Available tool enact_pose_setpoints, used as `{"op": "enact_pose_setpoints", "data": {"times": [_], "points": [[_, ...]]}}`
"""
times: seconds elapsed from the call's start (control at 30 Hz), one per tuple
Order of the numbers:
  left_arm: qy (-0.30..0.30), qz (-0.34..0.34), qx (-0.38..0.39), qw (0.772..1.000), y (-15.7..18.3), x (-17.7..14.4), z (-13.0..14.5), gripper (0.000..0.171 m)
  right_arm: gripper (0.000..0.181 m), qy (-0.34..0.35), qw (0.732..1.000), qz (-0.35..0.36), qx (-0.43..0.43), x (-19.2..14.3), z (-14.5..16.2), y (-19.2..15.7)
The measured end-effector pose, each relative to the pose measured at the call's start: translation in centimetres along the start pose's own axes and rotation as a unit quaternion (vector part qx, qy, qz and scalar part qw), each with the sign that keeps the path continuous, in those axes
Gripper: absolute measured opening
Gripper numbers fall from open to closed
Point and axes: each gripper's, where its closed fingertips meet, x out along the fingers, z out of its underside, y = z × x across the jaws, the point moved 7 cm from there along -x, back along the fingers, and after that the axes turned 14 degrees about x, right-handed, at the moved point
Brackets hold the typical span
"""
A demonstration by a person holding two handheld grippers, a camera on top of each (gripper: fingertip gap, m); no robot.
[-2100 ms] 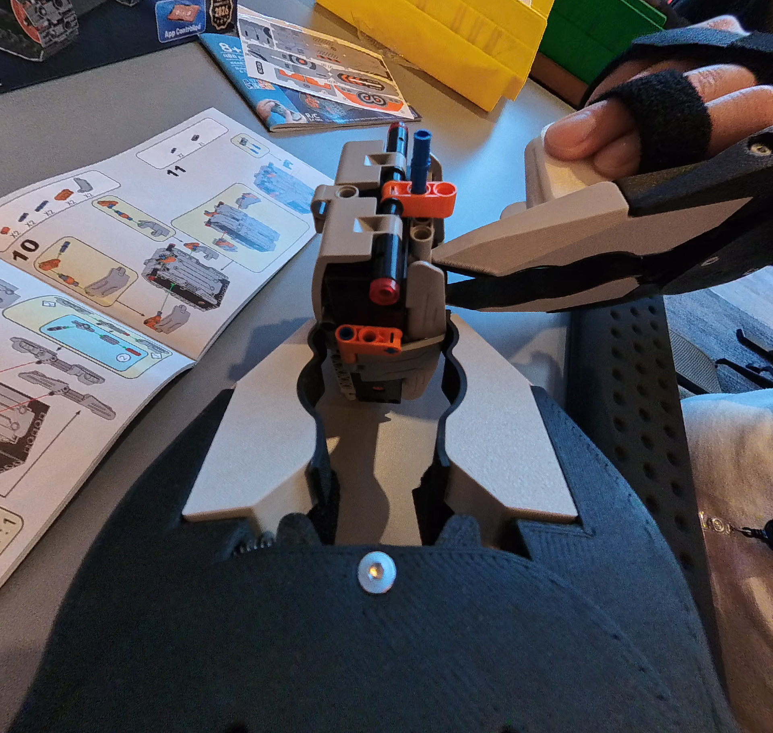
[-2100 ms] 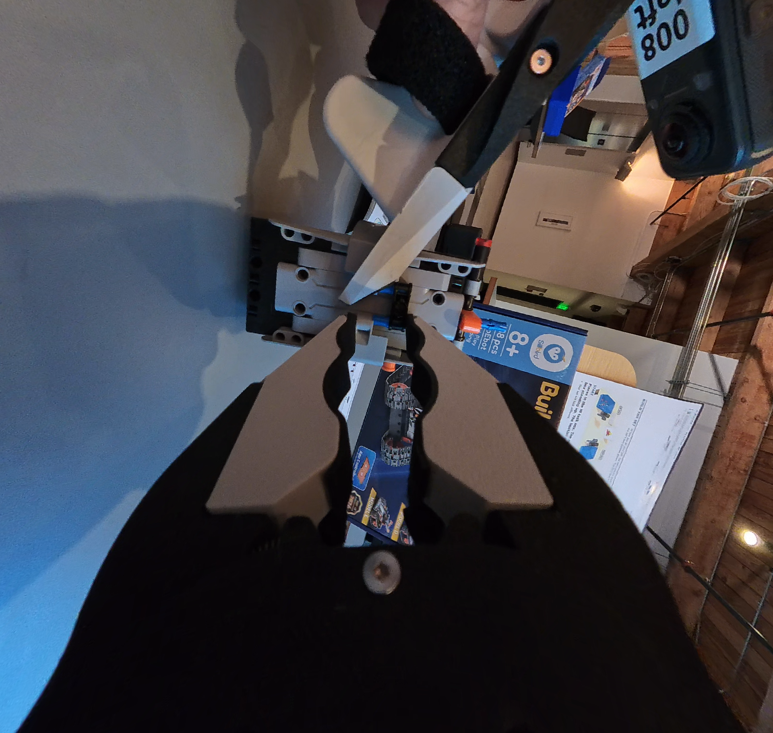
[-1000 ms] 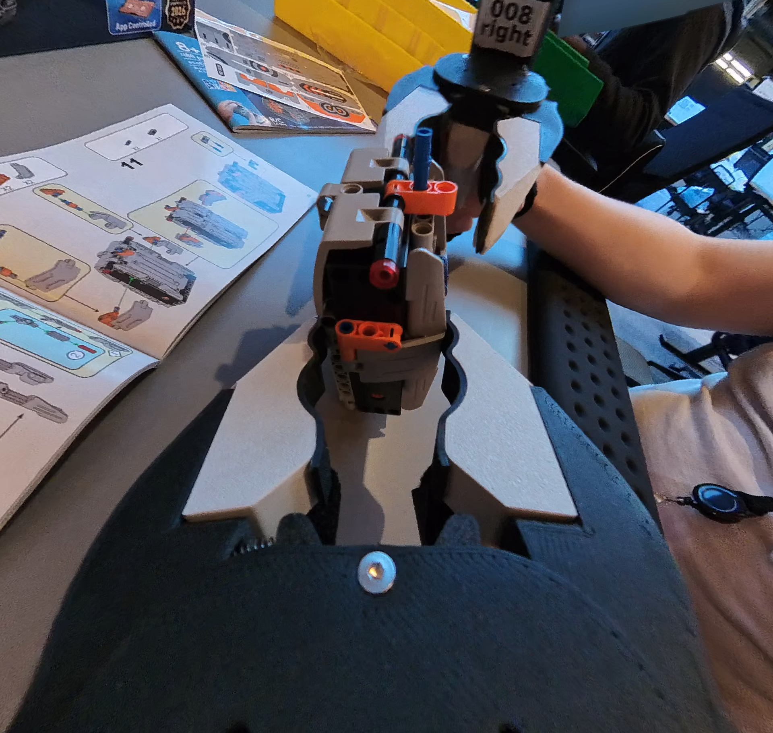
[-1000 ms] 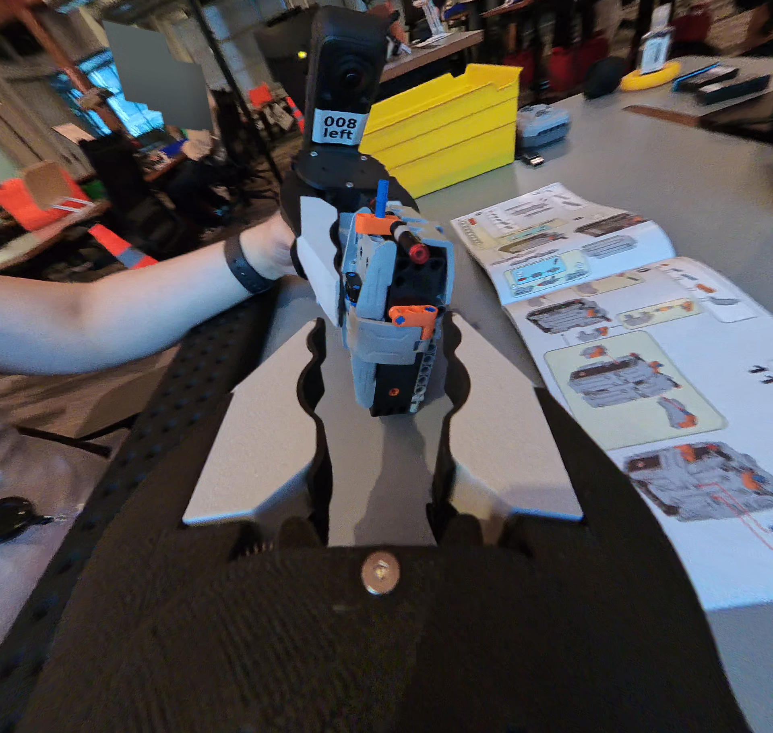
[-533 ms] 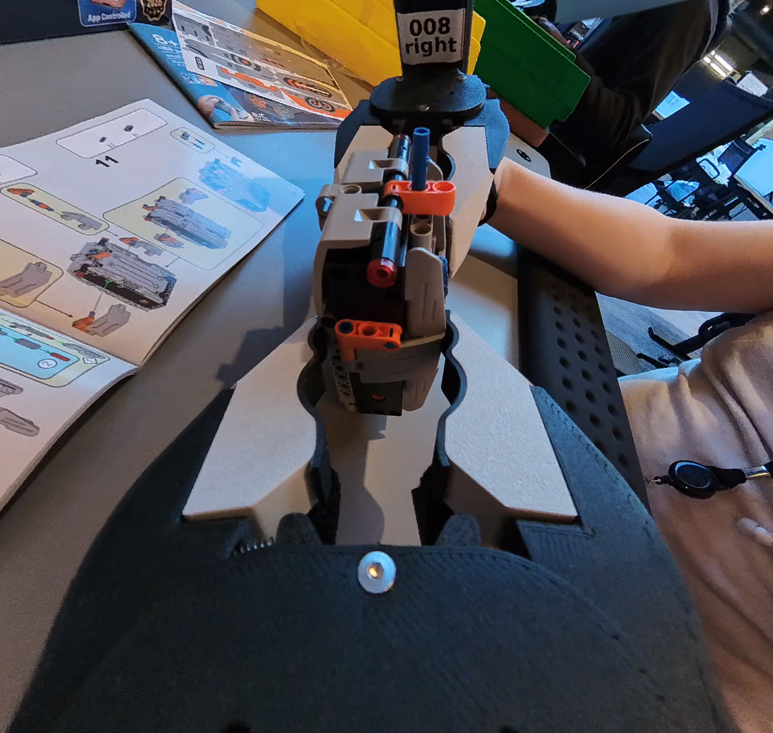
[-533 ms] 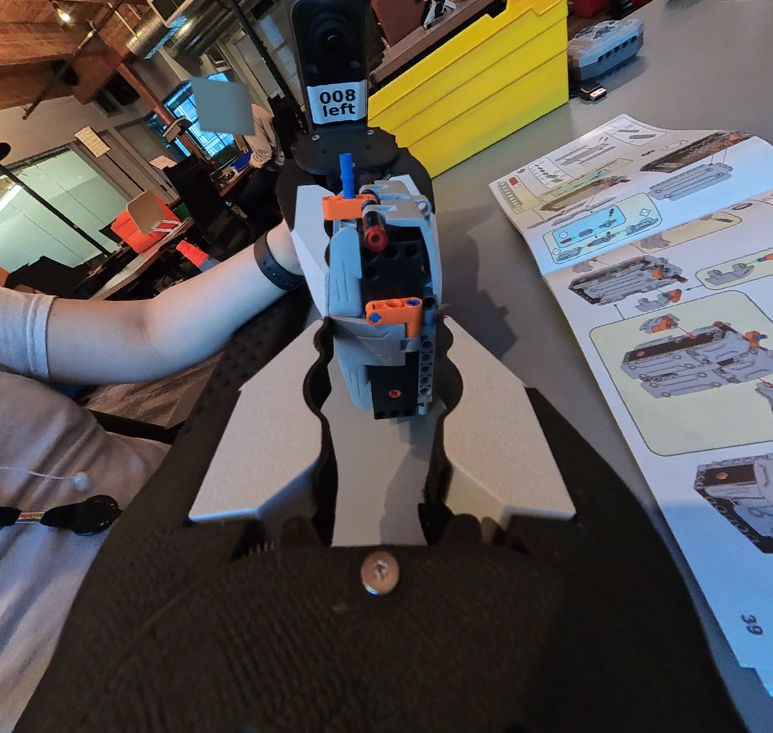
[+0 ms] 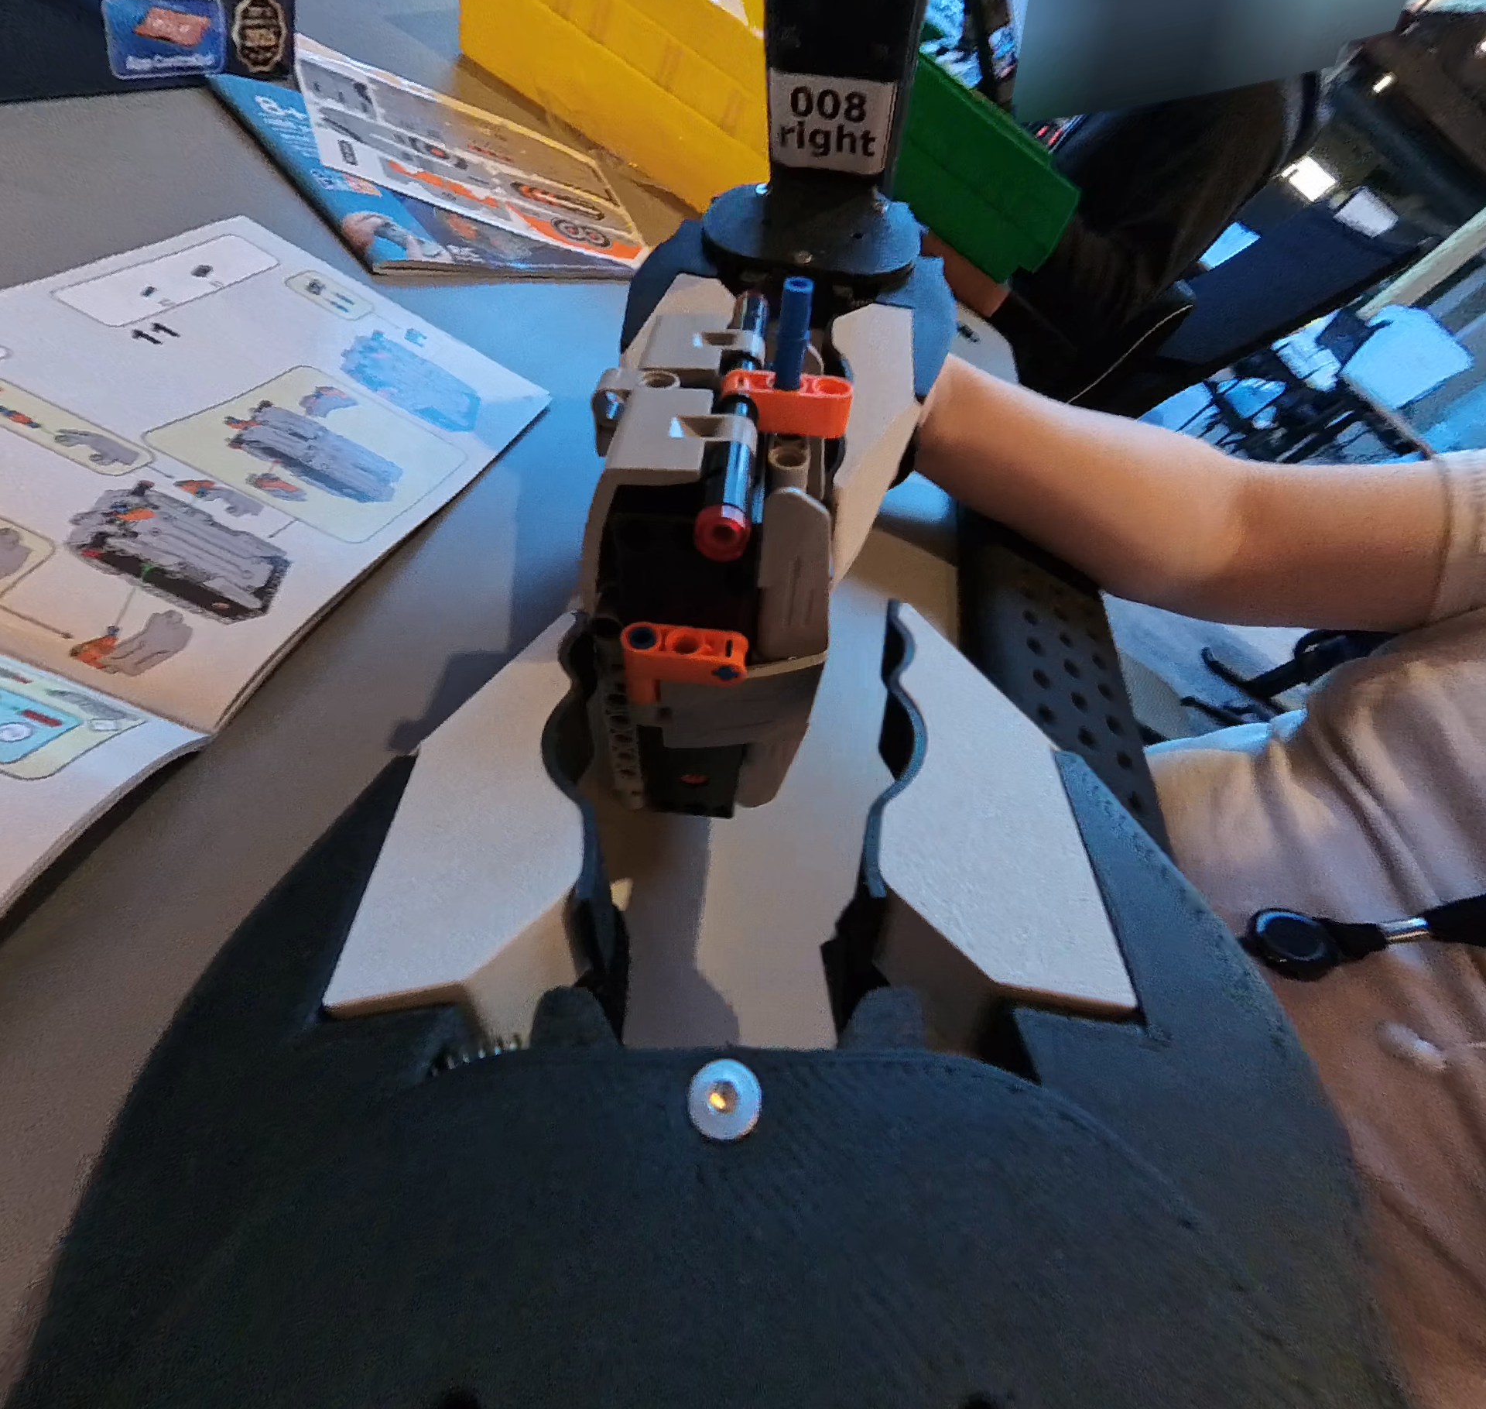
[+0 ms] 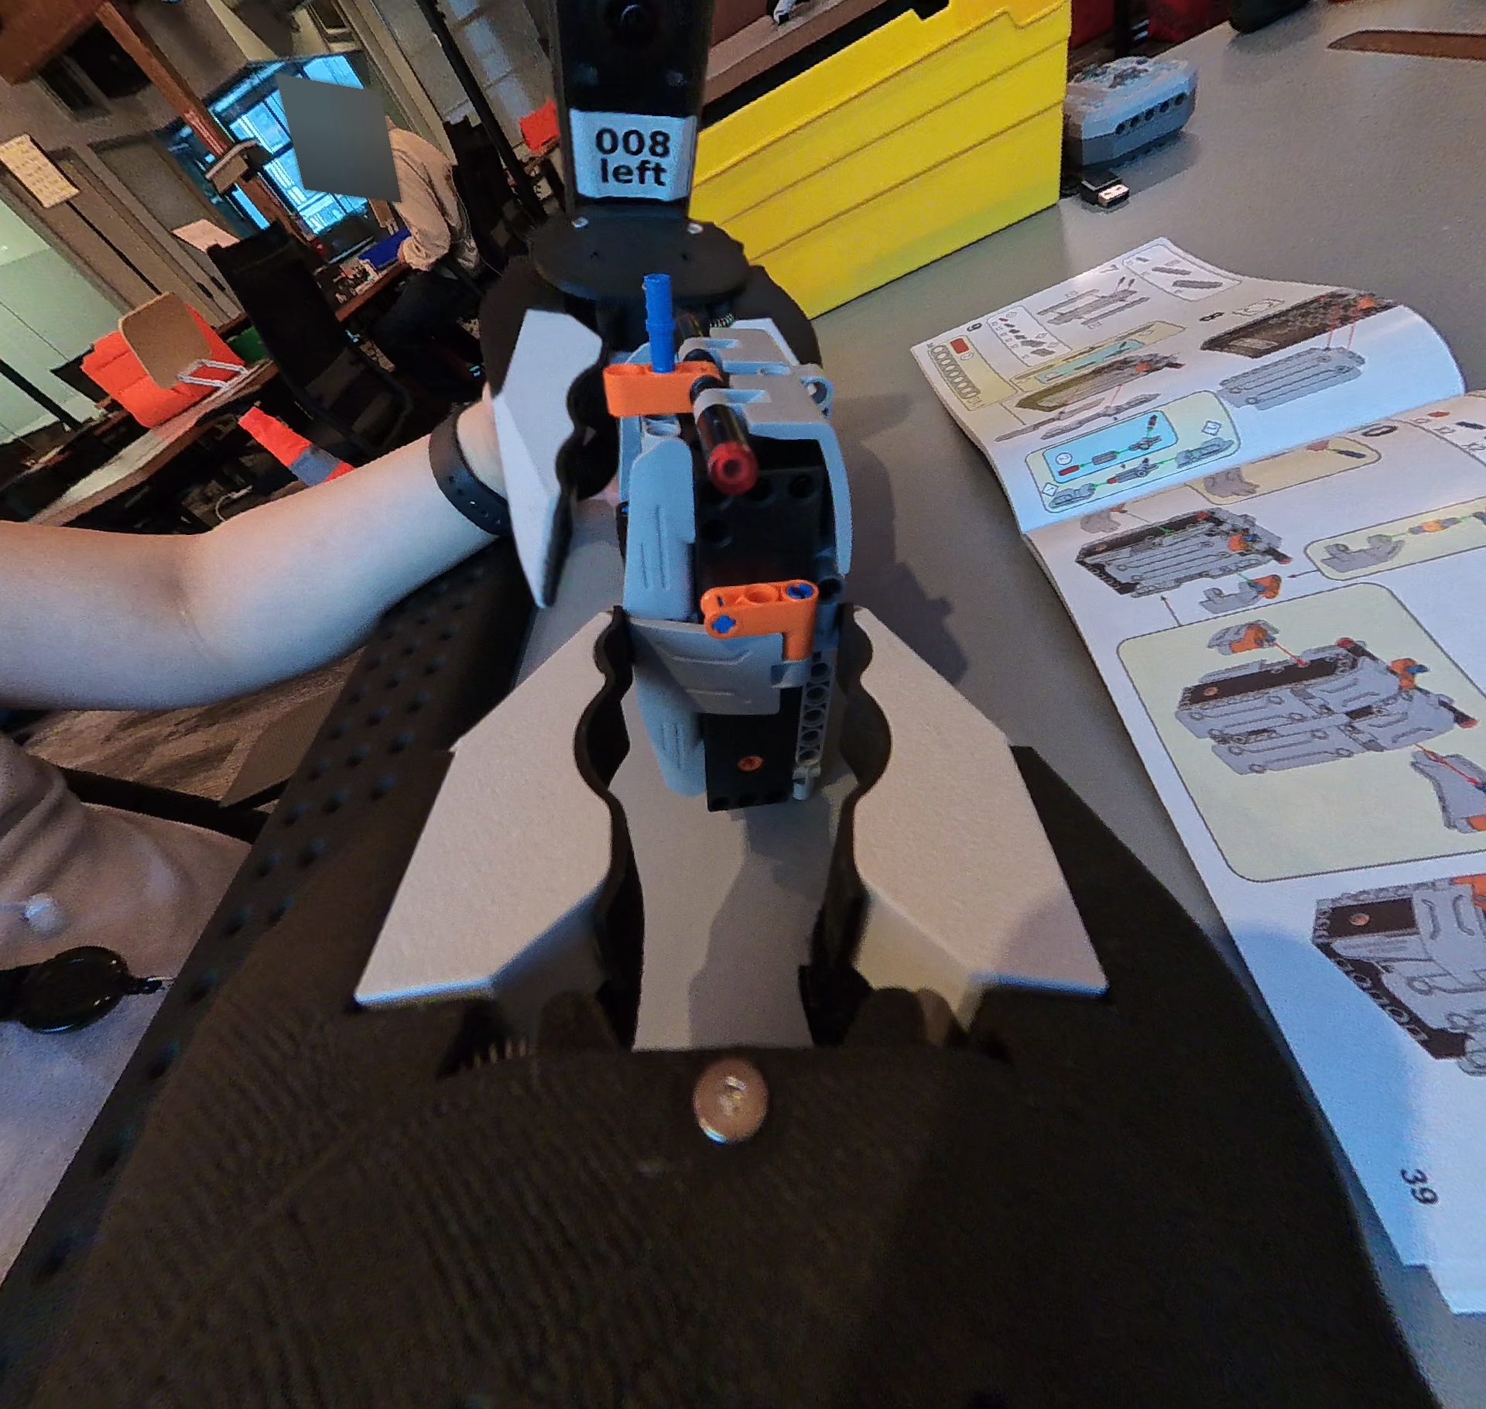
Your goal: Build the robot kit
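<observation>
A grey and black brick model (image 8: 724, 630) with orange connectors, a blue pin and a red-tipped black axle is clamped at one end between the closed fingers of the right gripper (image 8: 736, 614). Its other end is flanked by the parted fingers of the left gripper (image 7: 732, 614), where a strip of table (image 7: 121, 164) is seen between the model and one finger. An open instruction booklet (image 7: 241, 445) is spread on the table outside the fingers, and a yellow bin (image 7: 611, 43) and a green bin (image 7: 981, 172) are seen beyond the fingertips.
</observation>
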Motion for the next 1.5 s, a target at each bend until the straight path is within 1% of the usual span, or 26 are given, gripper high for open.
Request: {"op": "enact_pose_setpoints", "data": {"times": [0.1,0.17,0.23,0.37,0.47,0.83,1.07,1.13,1.2,1.27,1.3,1.33,1.4,1.43,1.47,1.5], "points": [[0.031,0.015,-0.050,0.998,-0.3,-0.1,-0.1,0.072,0.051,0.001,1.000,0.005,-0.007,0.0,0.0,-0.1],[0.042,0.013,-0.067,0.997,-0.5,-0.2,-0.2,0.068,0.051,0.001,1.000,0.007,-0.012,0.1,0.0,-0.1],[0.042,-0.001,-0.058,0.997,-0.6,-0.3,-0.3,0.063,0.051,0.001,1.000,0.009,-0.013,0.1,0.0,-0.2],[0.049,-0.010,-0.053,0.997,-0.5,-0.6,-0.4,0.064,0.051,0.002,1.000,0.007,-0.006,0.1,0.0,-0.1],[0.054,-0.016,-0.062,0.997,-0.9,-0.7,-0.3,0.055,0.051,0.002,1.000,0.005,0.003,0.1,-0.1,0.1],[0.051,-0.023,-0.058,0.997,-1.1,-0.6,-0.3,0.054,0.051,0.001,1.000,0.002,0.023,0.1,-0.3,0.4],[0.025,-0.059,-0.020,0.998,-1.0,-0.7,-0.4,0.054,0.051,0.002,0.999,0.005,0.032,0.1,-0.4,0.6],[0.018,-0.093,0.010,0.995,-0.9,-1.5,-0.6,0.058,0.051,0.003,0.999,0.006,0.037,0.0,-0.4,0.7],[0.016,-0.131,0.060,0.990,0.0,-2.6,-1.1,0.063,0.051,0.004,0.999,0.009,0.041,-0.1,-0.5,0.8],[-0.004,-0.189,0.142,0.972,1.3,-3.5,-1.4,0.062,0.051,0.004,0.999,0.011,0.041,-0.1,-0.5,0.8],[-0.025,-0.226,0.191,0.955,2.1,-3.7,-1.4,0.061,0.051,0.003,0.999,0.011,0.041,-0.1,-0.5,0.8],[-0.051,-0.269,0.239,0.931,2.7,-3.8,-1.3,0.062,0.051,0.003,0.999,0.012,0.041,-0.1,-0.6,0.8],[-0.103,-0.348,0.341,0.867,3.9,-3.5,-1.0,0.058,0.051,0.001,0.999,0.012,0.041,-0.1,-0.6,0.9],[-0.129,-0.364,0.388,0.837,4.5,-3.1,-0.8,0.053,0.051,0.001,0.999,0.012,0.042,0.0,-0.7,0.9],[-0.159,-0.368,0.419,0.815,4.9,-2.5,-0.6,0.047,0.051,0.001,0.999,0.013,0.042,0.0,-0.7,0.9],[-0.186,-0.363,0.437,0.802,5.2,-1.8,-0.4,0.047,0.051,0.000,0.999,0.013,0.042,0.0,-0.7,0.9]]}}
